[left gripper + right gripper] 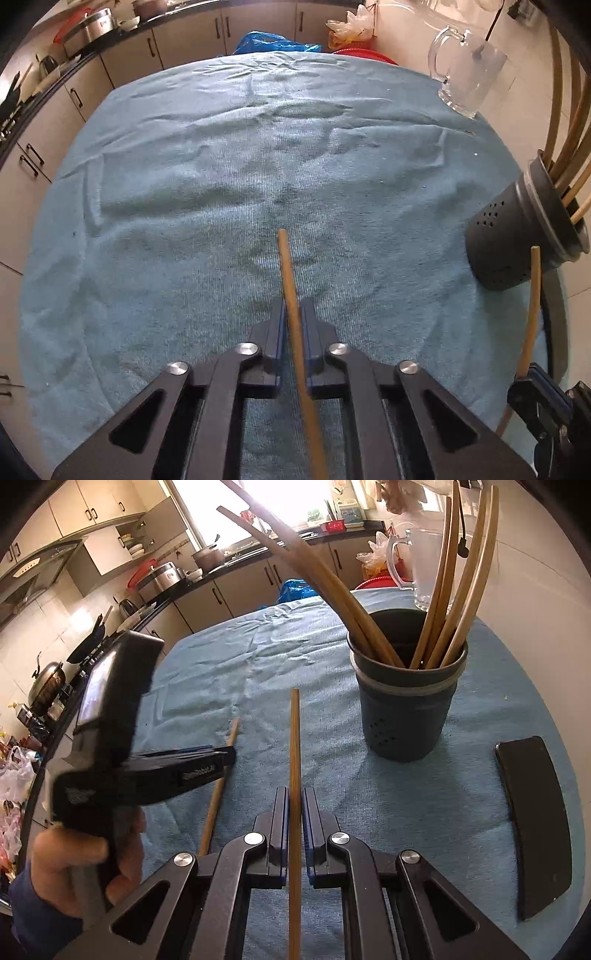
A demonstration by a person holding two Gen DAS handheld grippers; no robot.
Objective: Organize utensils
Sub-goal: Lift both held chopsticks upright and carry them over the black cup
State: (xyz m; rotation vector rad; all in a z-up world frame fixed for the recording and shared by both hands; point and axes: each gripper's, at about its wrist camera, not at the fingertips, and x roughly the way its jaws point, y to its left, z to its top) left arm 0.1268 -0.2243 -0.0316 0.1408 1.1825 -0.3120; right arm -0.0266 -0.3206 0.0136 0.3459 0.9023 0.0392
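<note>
Left view: my left gripper (294, 314) is clamped on a chopstick (290, 280) running forward along my fingers; the utensil holder (517, 236) sits far right of them. Right view: my right gripper (294, 805) pinches another chopstick (294, 738) likewise, holder (406, 709) just ahead-right, so the right hand is nearer.

Two grippers are in view: the left gripper (293, 325) and the right gripper (294, 812), each with one wooden chopstick between its fingers, the left chopstick (290, 288) and the right chopstick (294, 746). One dark holder (406, 701) stands on the worktop with about seven more chopsticks (454, 590) in it. There is one glass pitcher (465, 74), one black phone (535, 823) and one blue cloth (221, 166).
</note>
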